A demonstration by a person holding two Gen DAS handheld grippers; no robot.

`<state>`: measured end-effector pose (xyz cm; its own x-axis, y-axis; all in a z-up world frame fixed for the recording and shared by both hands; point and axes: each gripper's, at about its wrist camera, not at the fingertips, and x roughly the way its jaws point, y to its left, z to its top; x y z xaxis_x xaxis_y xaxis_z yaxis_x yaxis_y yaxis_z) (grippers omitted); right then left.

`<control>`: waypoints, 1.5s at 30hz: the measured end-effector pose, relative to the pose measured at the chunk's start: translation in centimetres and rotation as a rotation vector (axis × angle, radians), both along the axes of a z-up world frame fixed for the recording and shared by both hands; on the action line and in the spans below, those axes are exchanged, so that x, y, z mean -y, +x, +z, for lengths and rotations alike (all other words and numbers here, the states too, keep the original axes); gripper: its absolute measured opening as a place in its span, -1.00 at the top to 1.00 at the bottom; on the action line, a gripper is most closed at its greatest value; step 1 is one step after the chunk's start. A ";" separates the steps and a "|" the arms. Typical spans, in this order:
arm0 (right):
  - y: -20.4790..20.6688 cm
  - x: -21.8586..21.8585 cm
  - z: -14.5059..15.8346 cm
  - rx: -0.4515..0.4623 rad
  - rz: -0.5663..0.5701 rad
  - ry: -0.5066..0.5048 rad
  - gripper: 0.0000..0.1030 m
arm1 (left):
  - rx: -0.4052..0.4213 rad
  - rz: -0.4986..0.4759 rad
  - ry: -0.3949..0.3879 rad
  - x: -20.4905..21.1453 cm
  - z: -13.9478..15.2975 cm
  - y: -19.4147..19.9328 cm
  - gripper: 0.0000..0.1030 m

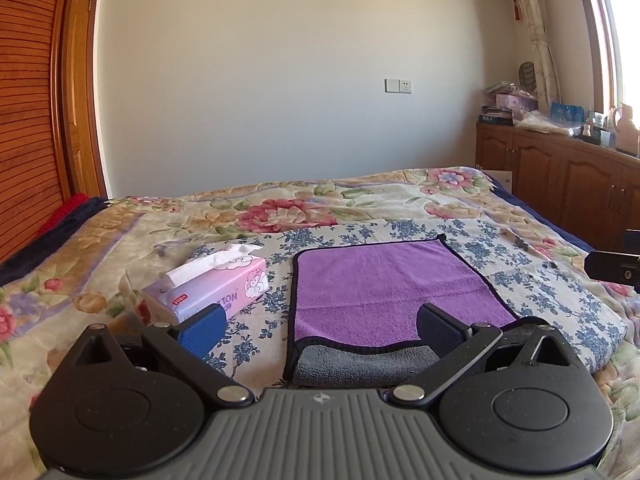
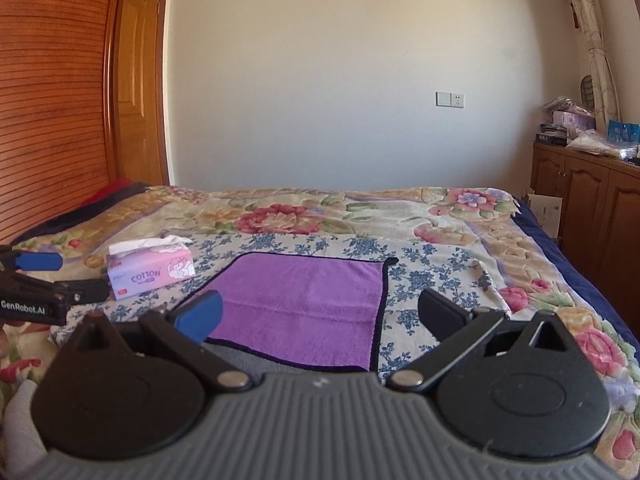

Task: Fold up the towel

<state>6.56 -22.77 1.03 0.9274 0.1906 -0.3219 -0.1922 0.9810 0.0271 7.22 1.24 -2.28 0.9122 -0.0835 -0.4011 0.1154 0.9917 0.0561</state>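
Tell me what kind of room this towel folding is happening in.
Most likely a home bedroom. The purple towel lies on a bed covered by a floral blanket, with a tissue pack beside it. Wooden cabinets stand under a curtained window.

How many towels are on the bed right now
1. A purple towel with a grey underside lies folded on the blue-flowered cloth, right of the tissue pack, before both open grippers. Nothing else towel-like shows, though the grippers hide the near bed.

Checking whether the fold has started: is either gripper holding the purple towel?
No. The left gripper and right gripper both gape open above the purple towel, which lies on the bed.
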 end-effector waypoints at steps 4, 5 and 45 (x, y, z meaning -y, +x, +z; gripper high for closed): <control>0.6 -0.3 -0.2 -0.014 0.021 -0.025 -1.00 | -0.014 0.003 0.009 -0.2 -0.6 0.7 -0.95; 0.7 -0.4 -0.3 -0.019 0.028 -0.029 -1.00 | -0.020 0.001 0.008 -0.3 -0.7 0.9 -0.94; 7.8 -0.7 -4.5 -0.264 0.176 -0.079 -1.00 | -0.225 -0.034 -0.008 -2.4 -6.4 9.9 -0.01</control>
